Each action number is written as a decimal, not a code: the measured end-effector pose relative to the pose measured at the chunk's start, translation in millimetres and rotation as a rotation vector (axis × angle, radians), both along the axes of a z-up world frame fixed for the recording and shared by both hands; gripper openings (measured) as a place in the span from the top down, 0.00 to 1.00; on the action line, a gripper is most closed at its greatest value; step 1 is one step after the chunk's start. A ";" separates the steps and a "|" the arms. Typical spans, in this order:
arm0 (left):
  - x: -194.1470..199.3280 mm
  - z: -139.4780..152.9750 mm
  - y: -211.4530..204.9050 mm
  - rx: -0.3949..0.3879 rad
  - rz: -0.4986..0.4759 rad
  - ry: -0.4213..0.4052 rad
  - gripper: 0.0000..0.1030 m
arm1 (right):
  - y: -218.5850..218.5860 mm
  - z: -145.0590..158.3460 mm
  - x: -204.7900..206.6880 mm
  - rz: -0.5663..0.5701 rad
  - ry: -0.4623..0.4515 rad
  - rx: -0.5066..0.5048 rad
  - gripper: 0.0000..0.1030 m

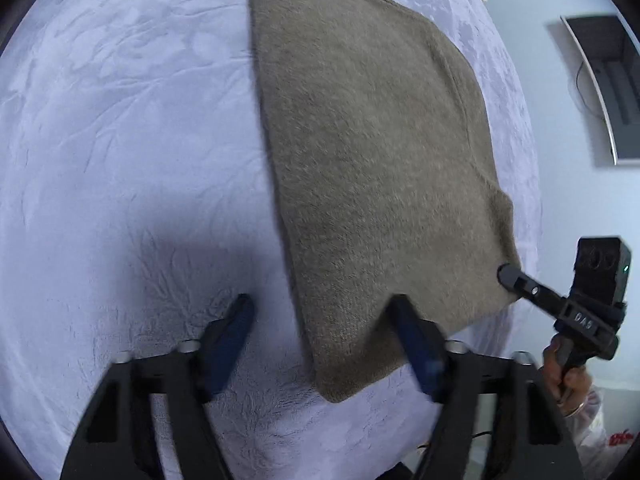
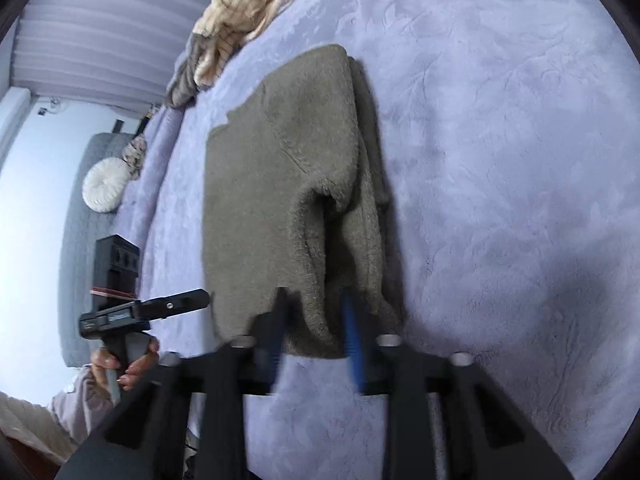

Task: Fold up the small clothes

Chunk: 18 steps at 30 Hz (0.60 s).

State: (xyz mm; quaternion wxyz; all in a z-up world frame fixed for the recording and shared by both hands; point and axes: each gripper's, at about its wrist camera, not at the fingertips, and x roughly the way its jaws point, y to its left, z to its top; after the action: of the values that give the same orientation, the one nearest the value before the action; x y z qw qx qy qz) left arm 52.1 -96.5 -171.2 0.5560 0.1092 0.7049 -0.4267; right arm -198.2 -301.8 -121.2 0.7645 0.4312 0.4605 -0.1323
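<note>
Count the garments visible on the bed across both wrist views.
2. A grey-brown fleece garment lies partly folded mid-bed, near both grippers. A cream ribbed garment is bunched at the bed's far edge. Grey fabric beneath it may be a third; unclear.

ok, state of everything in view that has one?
blanket: spread, wrinkled.
grey fleece garment: lying on the blanket, one side folded over, near edge bunched up.
left gripper: open, fingers straddling the garment's near corner.
right gripper: shut on the garment's bunched edge.
beige clothes: crumpled heap, unfolded.
</note>
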 end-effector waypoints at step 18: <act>-56.5 4.2 1.7 0.010 -0.193 -0.208 0.60 | 14.1 -22.1 -33.2 -0.003 0.195 -0.165 0.90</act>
State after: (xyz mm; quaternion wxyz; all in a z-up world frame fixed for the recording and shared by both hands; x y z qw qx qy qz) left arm -4.4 -94.9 -167.1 0.5819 0.2230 0.6317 -0.4611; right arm -231.3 -287.7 -143.3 0.7488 0.3527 0.5195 -0.2122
